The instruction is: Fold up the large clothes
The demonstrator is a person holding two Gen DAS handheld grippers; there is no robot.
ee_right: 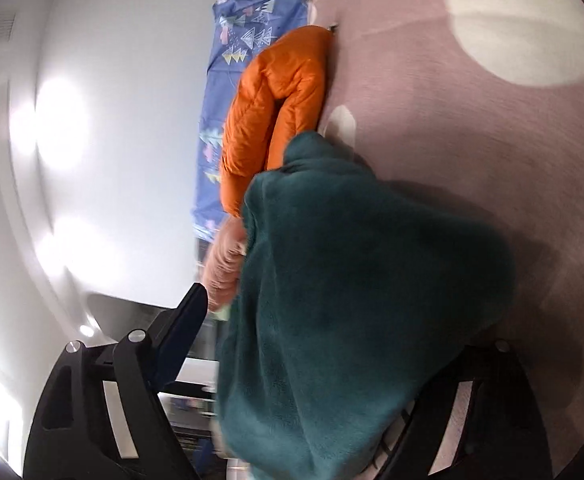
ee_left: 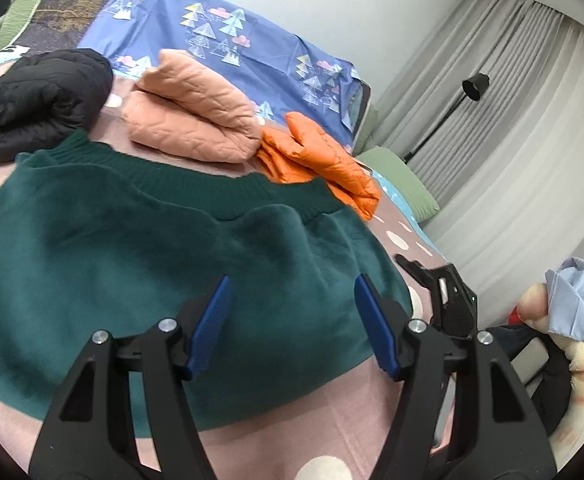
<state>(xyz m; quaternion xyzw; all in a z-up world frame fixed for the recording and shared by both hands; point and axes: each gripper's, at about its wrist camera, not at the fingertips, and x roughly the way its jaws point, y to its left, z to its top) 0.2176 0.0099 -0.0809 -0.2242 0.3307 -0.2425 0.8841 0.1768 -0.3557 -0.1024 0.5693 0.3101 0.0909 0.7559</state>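
A dark green fleece sweater (ee_left: 140, 256) lies spread on the pink bed cover (ee_left: 339, 416), its ribbed hem toward the far side. My left gripper (ee_left: 290, 326) hovers above its near right part, jaws wide open and empty. In the right wrist view the camera is rolled sideways; the green sweater (ee_right: 351, 300) lies bunched between the jaws of my right gripper (ee_right: 303, 360). The left finger (ee_right: 180, 340) shows and stands apart from the cloth; the right finger is hidden under it. The right gripper also shows in the left wrist view (ee_left: 447, 296), at the sweater's right edge.
Beyond the sweater lie a folded peach quilted jacket (ee_left: 196, 116), an orange puffer jacket (ee_left: 323, 160) and a black jacket (ee_left: 40, 100). A blue patterned sheet (ee_left: 252, 48) covers the headboard side. Grey curtains (ee_left: 511, 128) and a black floor lamp (ee_left: 473, 88) stand at the right.
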